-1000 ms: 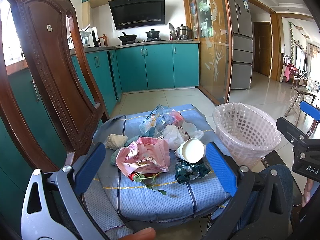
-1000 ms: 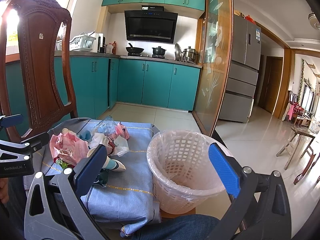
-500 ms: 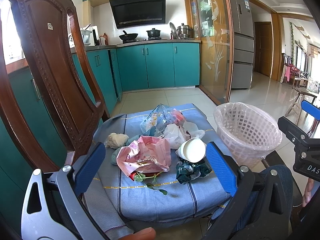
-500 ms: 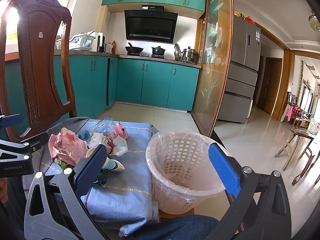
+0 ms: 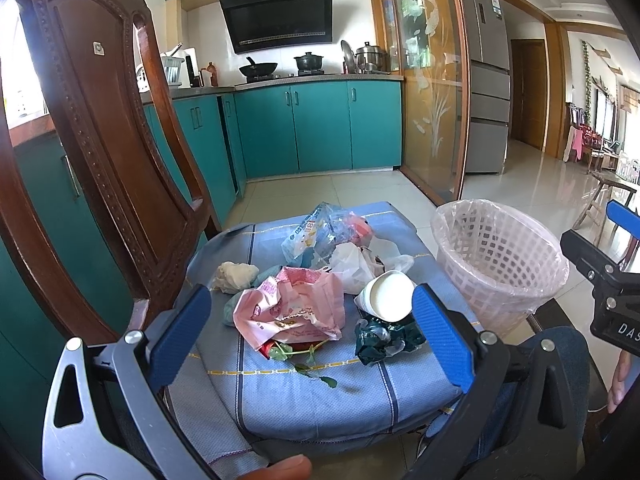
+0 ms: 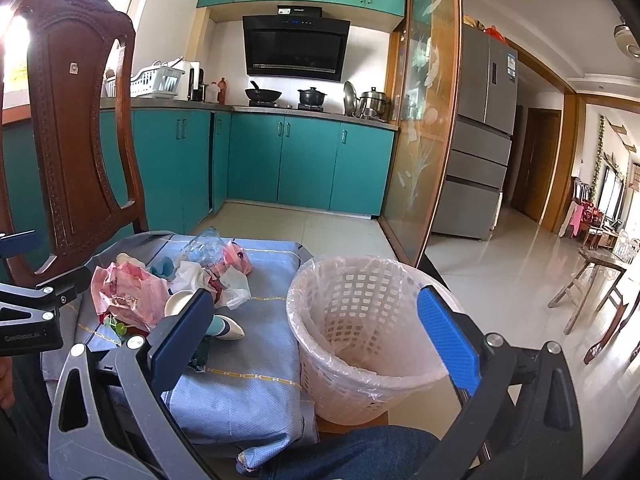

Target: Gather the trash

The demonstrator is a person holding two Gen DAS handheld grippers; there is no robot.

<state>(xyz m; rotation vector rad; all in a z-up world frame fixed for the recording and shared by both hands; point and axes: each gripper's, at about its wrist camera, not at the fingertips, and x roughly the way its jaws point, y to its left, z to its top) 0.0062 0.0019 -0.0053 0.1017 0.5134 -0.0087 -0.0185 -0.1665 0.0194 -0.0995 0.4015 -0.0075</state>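
A heap of trash lies on a blue cloth [image 5: 304, 392] over a chair seat: a pink wrapper [image 5: 292, 312], a white paper cup [image 5: 388, 294] on its side, a dark green crumpled wrapper [image 5: 380, 338], a clear plastic bag [image 5: 316, 232], a white bag [image 5: 352, 264], a tissue wad [image 5: 234, 276] and a leafy stem [image 5: 308, 364]. My left gripper [image 5: 310, 340] hangs open just short of the pile. My right gripper [image 6: 316, 336] is open in front of the white lined basket [image 6: 360, 332], which is empty. The pink wrapper [image 6: 128, 296] shows at that view's left.
A carved wooden chair back [image 5: 108, 152] rises at the left. The basket [image 5: 496, 264] stands right of the cushion. Teal kitchen cabinets [image 5: 320, 128] and a glass partition [image 5: 432, 100] lie beyond tiled floor. A person's jeans-clad leg [image 6: 352, 452] is below the basket.
Both views have shifted only slightly; the trash and basket lie as before and both grippers remain open.
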